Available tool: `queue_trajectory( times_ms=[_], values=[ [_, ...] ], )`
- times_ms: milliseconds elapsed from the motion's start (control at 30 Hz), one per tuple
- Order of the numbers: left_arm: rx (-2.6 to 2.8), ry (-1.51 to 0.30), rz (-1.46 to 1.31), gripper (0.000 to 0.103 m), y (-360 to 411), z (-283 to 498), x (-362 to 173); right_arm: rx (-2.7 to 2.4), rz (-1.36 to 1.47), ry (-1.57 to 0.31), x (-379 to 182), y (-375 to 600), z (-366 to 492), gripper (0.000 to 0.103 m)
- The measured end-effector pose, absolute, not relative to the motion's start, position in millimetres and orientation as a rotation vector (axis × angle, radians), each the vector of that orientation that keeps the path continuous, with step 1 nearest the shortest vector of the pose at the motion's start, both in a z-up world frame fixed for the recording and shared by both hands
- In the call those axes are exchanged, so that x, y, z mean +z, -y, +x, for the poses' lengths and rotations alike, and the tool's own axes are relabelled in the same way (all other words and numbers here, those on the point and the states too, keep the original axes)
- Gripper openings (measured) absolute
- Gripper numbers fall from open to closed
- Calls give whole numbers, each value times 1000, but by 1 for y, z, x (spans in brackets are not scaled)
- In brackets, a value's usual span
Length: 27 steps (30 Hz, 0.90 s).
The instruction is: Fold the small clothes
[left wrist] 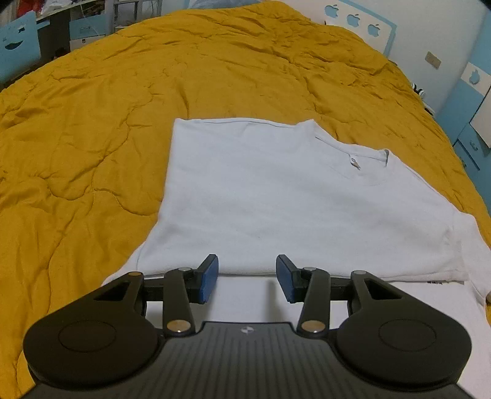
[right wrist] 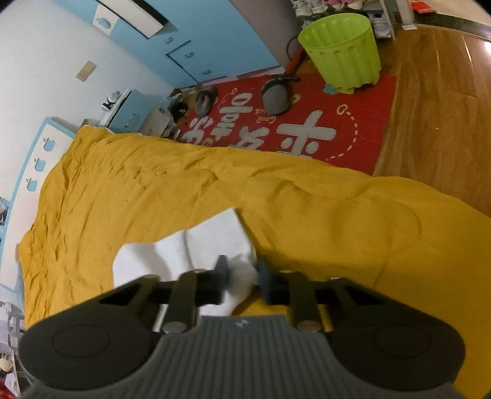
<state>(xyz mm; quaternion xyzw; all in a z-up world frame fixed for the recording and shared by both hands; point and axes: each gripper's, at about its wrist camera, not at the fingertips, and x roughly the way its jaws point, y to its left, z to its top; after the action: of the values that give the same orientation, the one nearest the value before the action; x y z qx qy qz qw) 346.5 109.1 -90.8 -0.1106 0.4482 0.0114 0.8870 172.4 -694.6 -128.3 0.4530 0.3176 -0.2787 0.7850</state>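
Lying flat on the yellow quilt (left wrist: 92, 129) of the bed, the white T-shirt (left wrist: 276, 196) has one side already folded over itself, with its collar (left wrist: 365, 165) toward the right and a sleeve (left wrist: 466, 254) reaching the right edge of the left wrist view. The left gripper (left wrist: 247, 277) hovers over the shirt's near folded edge with its blue pads (left wrist: 209, 277) apart, and nothing is pinched between them; white cloth shows below and beyond the gap. To the left of the shirt and past its far hem the quilt runs wide and bare up to the headboard (left wrist: 359, 21) with apple cutouts, leaving plenty of open room on that side. The right wrist view is blurred; there the right gripper (right wrist: 242, 276) sits at a corner of the same shirt (right wrist: 211, 245), with a lump of white fabric between its fingers (right wrist: 222, 273). The blur hides whether the pads actually press the cloth, so I cannot tell if it is clamped. This view alone shows the bed's side edge dropping to a red rug (right wrist: 291, 122) with white lettering, a green bin (right wrist: 340, 49) standing on the rug's far side, two grey slippers (right wrist: 276, 95), wooden floor (right wrist: 435, 86) and blue cabinets (right wrist: 190, 43). The left view alone shows the collar and the whole folded spread of the shirt.
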Motion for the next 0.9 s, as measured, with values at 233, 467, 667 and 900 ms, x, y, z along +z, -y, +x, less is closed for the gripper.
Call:
queue_trajectory(
  times_ms=[233, 467, 667, 900],
  values=[
    [23, -894, -274, 52, -119, 337, -83, -425, 756, -578, -30, 630, 198, 6],
    [-57, -834, -299, 52, -123, 331, -61, -104, 591, -481, 92, 482, 276, 6],
    [-104, -795, -289, 52, -132, 326, -44, 162, 509, -488, 133, 316, 347, 6],
    [-112, -789, -343, 51, -161, 328, -51, 320, 440, -678, 60, 143, 395, 6]
  ],
)
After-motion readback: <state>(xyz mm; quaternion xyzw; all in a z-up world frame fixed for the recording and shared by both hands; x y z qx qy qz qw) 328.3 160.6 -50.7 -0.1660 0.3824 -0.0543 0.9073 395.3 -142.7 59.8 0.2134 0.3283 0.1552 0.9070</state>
